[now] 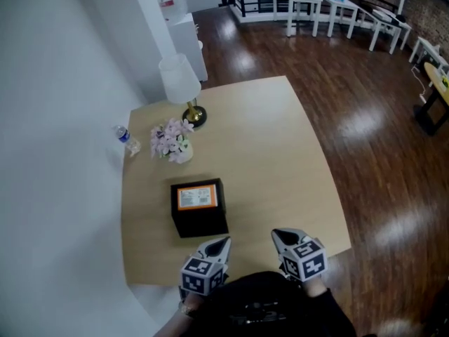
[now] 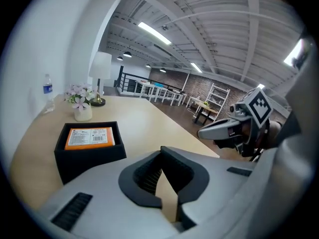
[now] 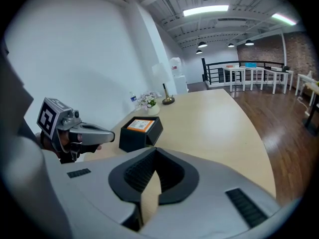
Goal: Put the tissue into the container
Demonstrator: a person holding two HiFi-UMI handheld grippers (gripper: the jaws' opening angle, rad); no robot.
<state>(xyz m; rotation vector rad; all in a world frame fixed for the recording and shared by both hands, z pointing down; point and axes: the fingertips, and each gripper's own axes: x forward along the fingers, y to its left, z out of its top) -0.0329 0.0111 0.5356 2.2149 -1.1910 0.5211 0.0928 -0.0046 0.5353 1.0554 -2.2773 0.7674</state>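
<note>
The orange tissue pack (image 1: 196, 197) already sits inside the black container (image 1: 201, 222). The left tool (image 1: 220, 244) and right tool (image 1: 281, 236) are both closed and empty, so the job looks done.

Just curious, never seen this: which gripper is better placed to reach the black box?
Left, likely: the left gripper sits close to the black box; the right gripper is farther off. Both are shut, empty.

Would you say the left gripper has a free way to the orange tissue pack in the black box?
Probably yes. The left gripper sits just short of the open black box, nothing between, and the orange tissue pack lies uncovered inside. Its shut jaws would need opening first.
</note>
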